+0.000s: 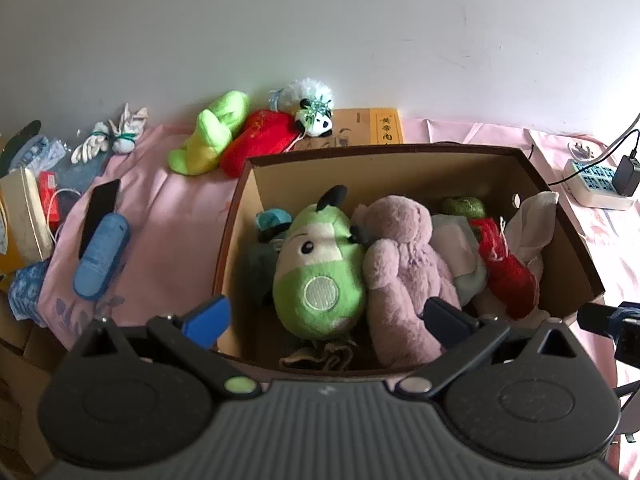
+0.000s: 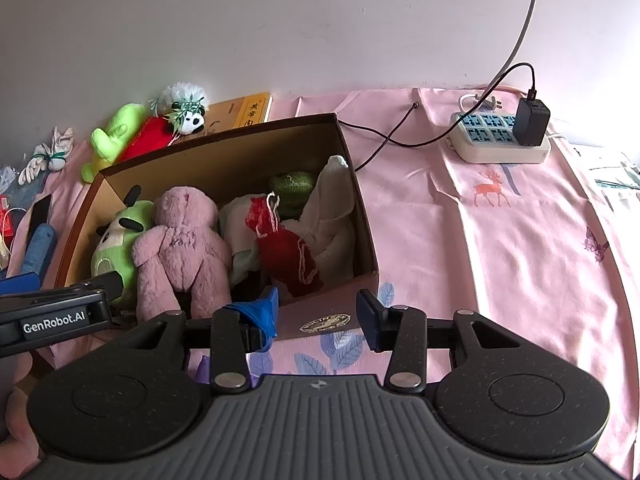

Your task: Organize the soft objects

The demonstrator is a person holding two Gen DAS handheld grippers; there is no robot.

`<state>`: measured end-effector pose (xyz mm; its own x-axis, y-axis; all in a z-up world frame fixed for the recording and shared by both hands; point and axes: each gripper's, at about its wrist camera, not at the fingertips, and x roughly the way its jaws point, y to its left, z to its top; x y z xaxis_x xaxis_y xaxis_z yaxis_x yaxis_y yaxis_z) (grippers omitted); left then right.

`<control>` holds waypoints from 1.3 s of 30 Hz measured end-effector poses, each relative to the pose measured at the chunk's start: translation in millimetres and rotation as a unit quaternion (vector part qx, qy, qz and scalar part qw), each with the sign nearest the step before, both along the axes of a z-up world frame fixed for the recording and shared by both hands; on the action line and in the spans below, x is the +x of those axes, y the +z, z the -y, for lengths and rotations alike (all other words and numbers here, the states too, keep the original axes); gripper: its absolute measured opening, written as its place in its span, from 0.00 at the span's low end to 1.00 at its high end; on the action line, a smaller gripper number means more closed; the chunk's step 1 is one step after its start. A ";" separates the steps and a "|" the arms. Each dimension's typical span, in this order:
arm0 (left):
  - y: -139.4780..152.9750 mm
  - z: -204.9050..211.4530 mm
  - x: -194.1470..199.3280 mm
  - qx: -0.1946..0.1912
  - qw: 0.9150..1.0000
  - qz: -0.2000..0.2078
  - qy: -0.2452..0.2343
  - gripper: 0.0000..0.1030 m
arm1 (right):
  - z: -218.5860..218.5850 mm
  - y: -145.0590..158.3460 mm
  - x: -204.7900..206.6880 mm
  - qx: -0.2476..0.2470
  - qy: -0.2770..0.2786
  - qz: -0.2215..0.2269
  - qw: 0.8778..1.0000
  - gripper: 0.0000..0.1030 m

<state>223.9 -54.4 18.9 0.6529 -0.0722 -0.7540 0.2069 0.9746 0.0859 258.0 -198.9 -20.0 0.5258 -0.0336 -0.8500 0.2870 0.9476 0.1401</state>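
Observation:
A brown cardboard box sits on the pink cloth. It holds a green cow plush, a pink bear, a red plush, a white cloth and a dark green toy. My left gripper is open and empty above the box's near edge. My right gripper is open and empty over the box's near right corner. Behind the box lie a lime plush, a red pouch and a small panda.
A yellow book lies behind the box. A blue case, a black phone and clutter lie left. A power strip with a black charger and cables lies right. A white wall is behind.

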 end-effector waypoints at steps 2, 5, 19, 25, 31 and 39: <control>0.3 -0.4 -1.6 -0.001 1.000 0.001 0.000 1.00 | -0.7 -0.1 -0.2 -0.003 0.001 -0.002 1.000 0.26; 1.5 0.3 -3.1 0.000 1.000 0.005 0.000 1.00 | -0.5 -0.1 -0.8 -0.003 0.001 -0.004 1.000 0.26; 5.1 -1.1 -8.5 -0.001 1.000 0.009 0.003 1.00 | -3.4 0.5 -4.2 -0.002 0.008 -0.005 1.000 0.26; 6.0 -0.4 -11.1 -0.001 1.000 0.009 0.002 1.00 | -5.1 1.1 -4.9 -0.001 0.010 -0.005 1.000 0.26; 5.9 -0.9 -12.0 -0.003 1.000 0.007 0.003 1.00 | -7.4 1.0 -5.6 0.000 0.015 -0.004 1.000 0.26; 7.4 1.4 -12.9 0.004 1.000 0.013 0.009 1.00 | -6.8 4.9 -8.0 0.001 0.017 0.009 1.000 0.26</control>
